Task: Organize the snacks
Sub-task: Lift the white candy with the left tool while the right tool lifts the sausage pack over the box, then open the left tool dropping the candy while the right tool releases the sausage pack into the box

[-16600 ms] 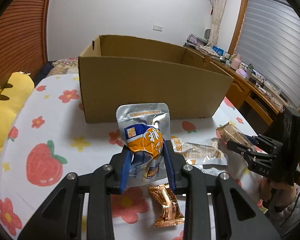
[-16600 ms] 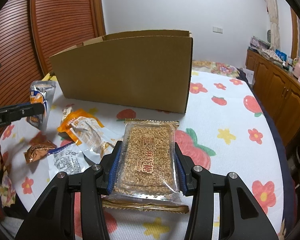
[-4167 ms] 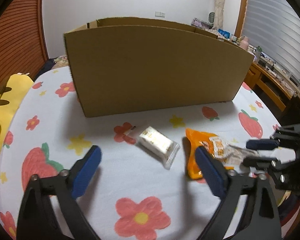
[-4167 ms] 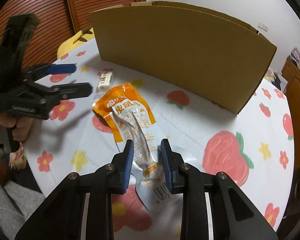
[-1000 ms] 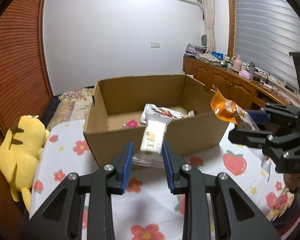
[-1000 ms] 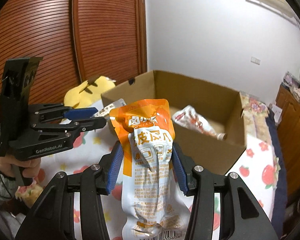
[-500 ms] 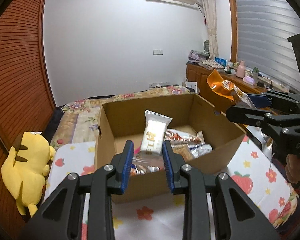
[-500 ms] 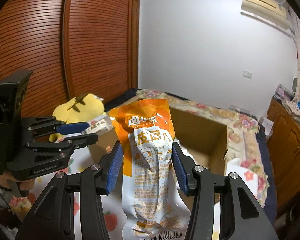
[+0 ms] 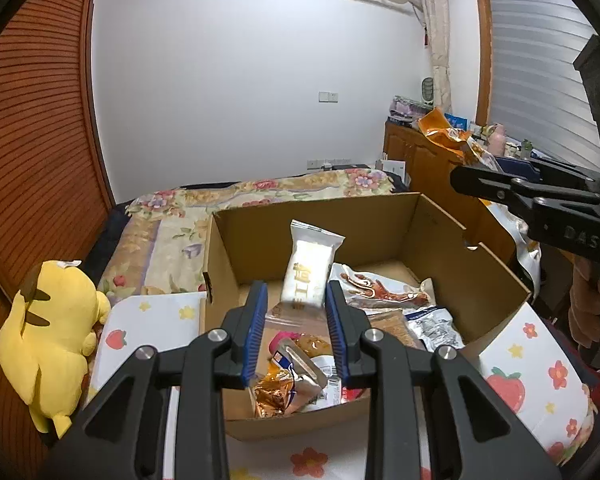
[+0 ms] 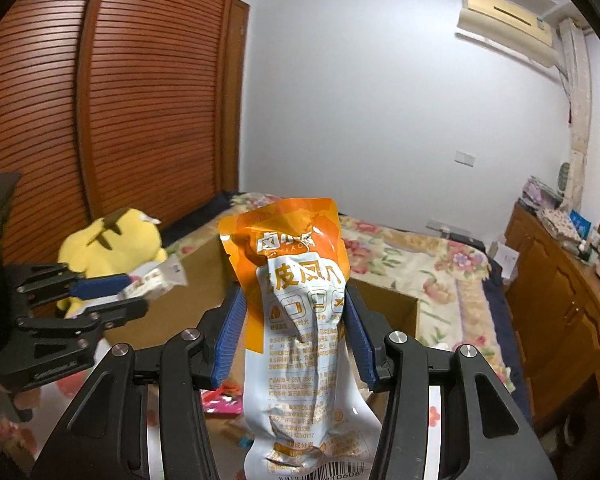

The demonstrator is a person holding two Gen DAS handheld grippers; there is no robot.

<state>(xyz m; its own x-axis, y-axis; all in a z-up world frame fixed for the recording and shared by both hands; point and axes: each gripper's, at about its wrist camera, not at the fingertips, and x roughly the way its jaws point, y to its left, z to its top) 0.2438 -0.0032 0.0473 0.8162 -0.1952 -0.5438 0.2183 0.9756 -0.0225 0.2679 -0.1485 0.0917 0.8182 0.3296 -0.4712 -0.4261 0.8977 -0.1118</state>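
Orange pouch (image 10: 296,280) between right claw (image 10: 296,332) pads

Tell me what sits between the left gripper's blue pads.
In the left wrist view, the left gripper pinches a white snack packet, held upright above the open cardboard box.

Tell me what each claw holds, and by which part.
Left claw grips the white packet by its lower end. Right claw grips the orange-and-white pouch across its middle. Both are above the box.
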